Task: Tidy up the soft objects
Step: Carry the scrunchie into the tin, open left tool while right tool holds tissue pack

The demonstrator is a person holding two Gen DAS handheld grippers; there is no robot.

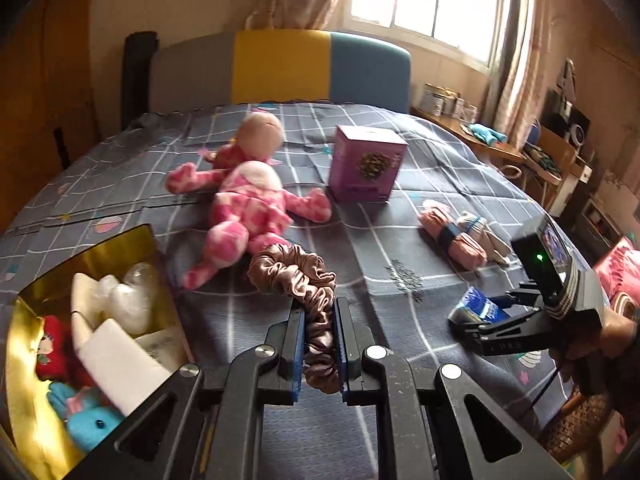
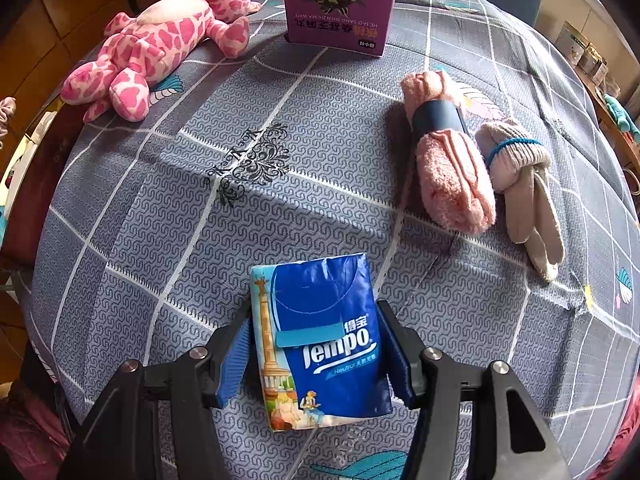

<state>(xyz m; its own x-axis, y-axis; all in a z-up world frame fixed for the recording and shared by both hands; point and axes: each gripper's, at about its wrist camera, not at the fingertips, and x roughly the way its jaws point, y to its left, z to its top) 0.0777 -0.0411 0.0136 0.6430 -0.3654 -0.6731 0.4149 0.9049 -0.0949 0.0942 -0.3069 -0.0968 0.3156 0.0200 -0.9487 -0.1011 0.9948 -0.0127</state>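
Observation:
My left gripper (image 1: pixel 318 316) is shut on a mauve satin scrunchie (image 1: pixel 298 276) and holds it above the bed, right of a gold box (image 1: pixel 100 256) that holds small plush toys and white items. My right gripper (image 2: pixel 314 320) is shut on a blue Tempo tissue pack (image 2: pixel 320 344); it also shows in the left wrist view (image 1: pixel 480 308). A pink spotted plush toy (image 1: pixel 248 204) (image 2: pixel 148 48) lies at the far side. A rolled pink towel (image 2: pixel 448 152) and a pair of beige gloves (image 2: pixel 520 176) lie to the right.
A purple carton (image 1: pixel 366 164) (image 2: pixel 340 4) stands on the grey checked bedspread (image 2: pixel 224 160) beyond the plush. The headboard (image 1: pixel 280 66) is at the back. A wooden desk with clutter (image 1: pixel 500 140) stands on the right below the window.

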